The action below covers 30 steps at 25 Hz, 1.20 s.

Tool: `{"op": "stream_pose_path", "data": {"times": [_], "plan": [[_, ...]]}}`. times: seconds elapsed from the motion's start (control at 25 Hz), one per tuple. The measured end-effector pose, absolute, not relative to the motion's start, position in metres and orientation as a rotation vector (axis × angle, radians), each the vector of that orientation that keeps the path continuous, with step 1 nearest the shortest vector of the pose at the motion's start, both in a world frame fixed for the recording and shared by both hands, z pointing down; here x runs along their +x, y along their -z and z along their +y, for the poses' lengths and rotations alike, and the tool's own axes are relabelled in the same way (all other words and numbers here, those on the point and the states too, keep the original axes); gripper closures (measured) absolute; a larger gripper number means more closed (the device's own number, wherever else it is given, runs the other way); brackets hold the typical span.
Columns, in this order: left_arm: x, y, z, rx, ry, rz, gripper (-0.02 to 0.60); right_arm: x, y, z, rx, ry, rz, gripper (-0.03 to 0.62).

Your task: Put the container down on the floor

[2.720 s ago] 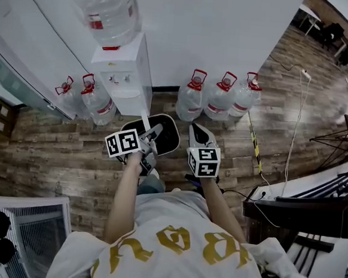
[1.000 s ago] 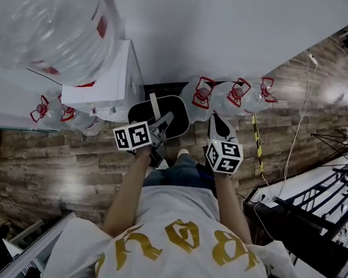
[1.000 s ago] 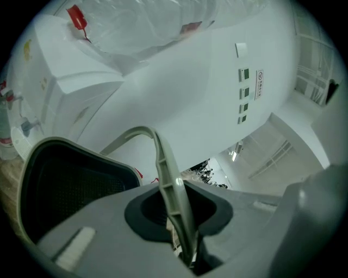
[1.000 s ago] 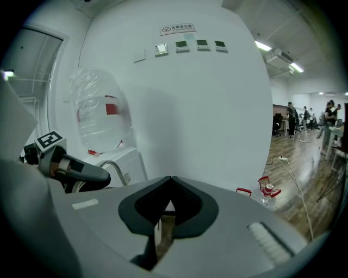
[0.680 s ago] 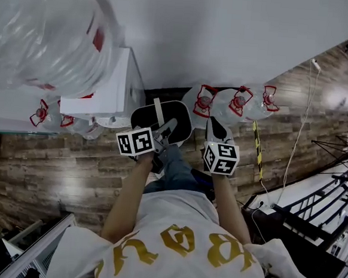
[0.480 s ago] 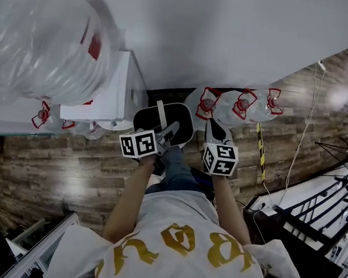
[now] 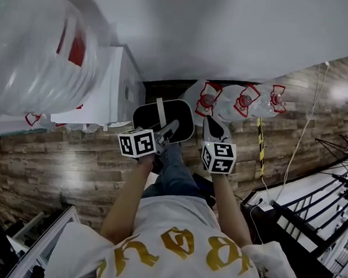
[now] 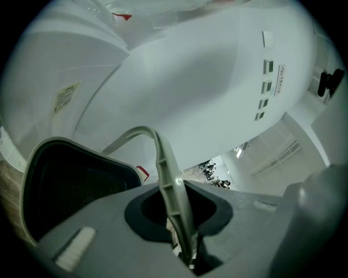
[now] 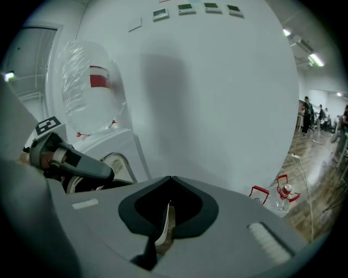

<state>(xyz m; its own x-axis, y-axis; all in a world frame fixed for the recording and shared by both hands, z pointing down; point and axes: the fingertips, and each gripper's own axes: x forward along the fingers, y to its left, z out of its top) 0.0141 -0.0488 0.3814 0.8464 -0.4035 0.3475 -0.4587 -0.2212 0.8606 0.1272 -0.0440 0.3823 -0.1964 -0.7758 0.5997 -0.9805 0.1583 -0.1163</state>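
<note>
The container is a black bin with a pale grey bail handle. It hangs above the wood floor, in front of the white water dispenser. My left gripper is shut on that handle. In the left gripper view the handle arches up out of the closed jaws of my left gripper, and the bin's dark mouth is at the left. My right gripper is shut and stands beside the bin on its right without touching it. In its own view my right gripper shows only a thin sliver between the jaws.
A white water dispenser with a large clear bottle stands against the wall at the left. Three red-capped water bottles line the wall to the right. A yellow-black strip, a white cable and a black rack lie further right.
The view has risen and closed in on the dispenser bottle. The bin still hangs from my left gripper, now slightly more to the right. Both grippers stay shut.
</note>
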Motion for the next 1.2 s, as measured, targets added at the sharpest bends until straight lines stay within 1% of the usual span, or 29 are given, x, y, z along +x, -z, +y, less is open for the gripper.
{"op": "stream_pose_path", "data": {"times": [0.36, 0.76, 1.2], "plan": [[0.023, -0.441, -0.054, 1.799, -0.144, -0.615, 0.529, 0.111, -0.427, -0.058, 1.519, -0.731, -2.048, 0.568], [0.014, -0.501, -0.070, 1.758, -0.176, -0.662, 0.531, 0.089, -0.479, -0.079, 1.365, -0.741, -2.078, 0.568], [0.007, -0.574, -0.093, 1.743, -0.222, -0.720, 0.536, 0.083, -0.556, -0.087, 1.248, -0.753, -2.066, 0.568]]}}
